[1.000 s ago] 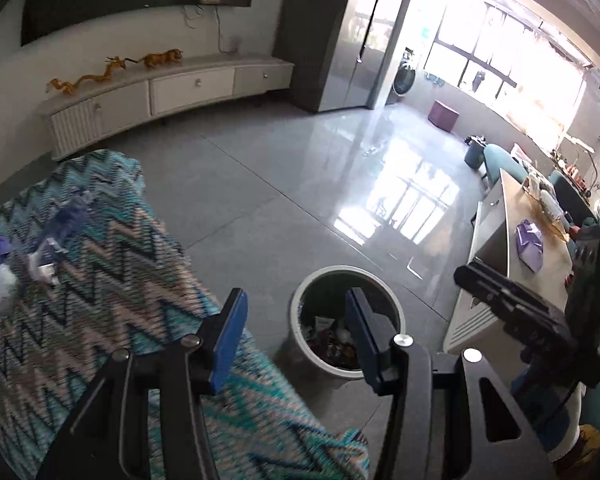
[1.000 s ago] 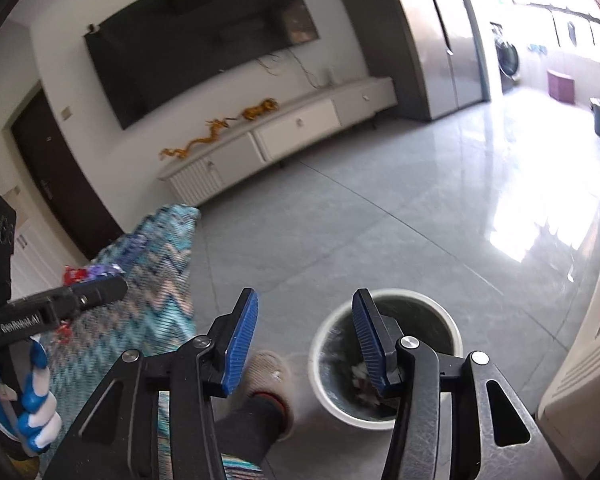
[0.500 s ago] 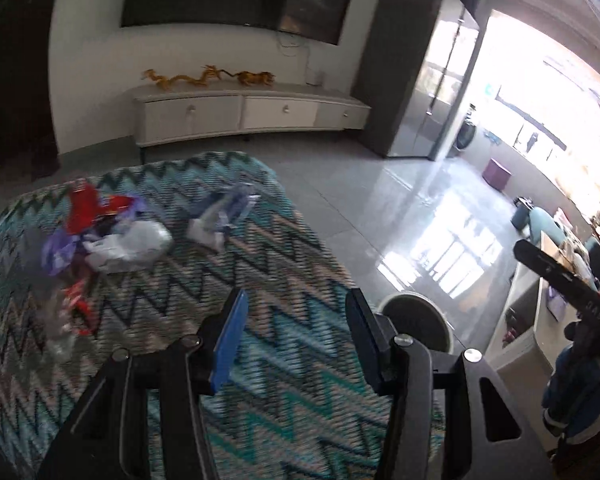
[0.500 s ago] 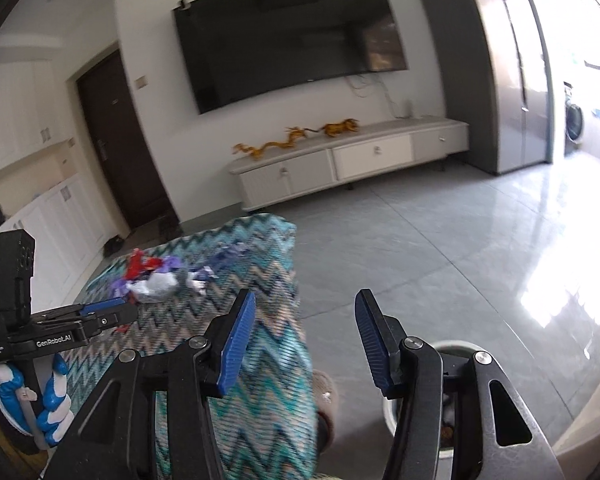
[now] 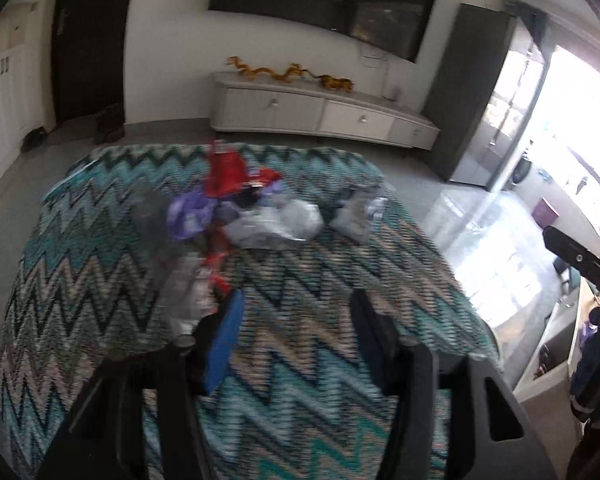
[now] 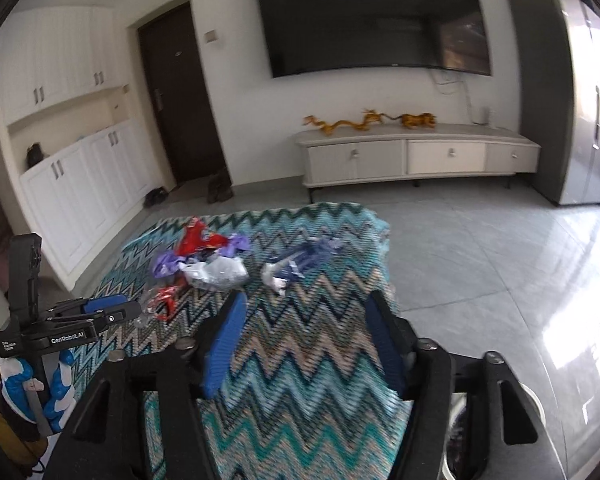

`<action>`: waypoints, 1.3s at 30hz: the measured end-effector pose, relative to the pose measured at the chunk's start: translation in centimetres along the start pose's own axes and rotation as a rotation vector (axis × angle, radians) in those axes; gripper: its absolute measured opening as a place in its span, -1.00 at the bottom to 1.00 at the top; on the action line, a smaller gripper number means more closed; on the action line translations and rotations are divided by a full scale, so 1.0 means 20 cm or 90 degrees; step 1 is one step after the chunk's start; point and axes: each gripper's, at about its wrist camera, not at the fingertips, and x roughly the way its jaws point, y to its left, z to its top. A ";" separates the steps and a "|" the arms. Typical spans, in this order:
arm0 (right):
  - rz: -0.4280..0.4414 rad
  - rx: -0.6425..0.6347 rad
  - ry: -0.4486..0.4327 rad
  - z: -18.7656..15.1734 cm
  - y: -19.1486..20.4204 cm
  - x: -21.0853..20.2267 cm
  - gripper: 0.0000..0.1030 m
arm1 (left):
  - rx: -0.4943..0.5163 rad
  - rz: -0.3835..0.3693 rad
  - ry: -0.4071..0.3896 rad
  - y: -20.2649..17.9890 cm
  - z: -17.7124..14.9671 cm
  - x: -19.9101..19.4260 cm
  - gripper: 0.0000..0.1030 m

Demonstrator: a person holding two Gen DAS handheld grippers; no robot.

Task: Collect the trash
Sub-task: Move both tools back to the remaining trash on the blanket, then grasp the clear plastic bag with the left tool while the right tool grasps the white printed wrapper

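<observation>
Trash on the zigzag cloth

A pile of trash (image 6: 204, 264) lies on a blue zigzag cloth (image 6: 300, 344), toward the far end. At the back is a red wrapper (image 6: 194, 238), crumpled and poking up. Just at its 3 o'clock is a purple wrapper (image 6: 238, 244), and another purple bit (image 6: 165, 266) sits at its 8 o'clock. A shiny clear bag (image 6: 216, 273) lies flat in front of them, touching them. At the bag's 8 o'clock lies a small red and clear wrapper (image 6: 162, 305). A long blue and clear wrapper (image 6: 300, 262) lies apart, at the bag's 3 o'clock, slanting up to the right.
</observation>
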 end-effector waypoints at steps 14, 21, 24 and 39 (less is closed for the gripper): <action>0.125 -0.106 0.107 0.08 0.45 0.82 0.50 | -0.089 0.024 0.019 0.44 0.01 0.20 0.25; 0.141 -0.154 0.133 0.11 0.58 1.14 0.61 | -0.069 0.004 0.039 0.42 0.00 0.32 0.25; 0.141 -0.164 0.142 0.13 0.59 1.25 0.67 | -0.068 -0.006 0.043 0.41 -0.01 0.37 0.25; 0.165 -0.146 0.171 0.06 0.58 1.35 0.54 | -0.047 -0.037 0.049 0.40 -0.05 0.39 -0.79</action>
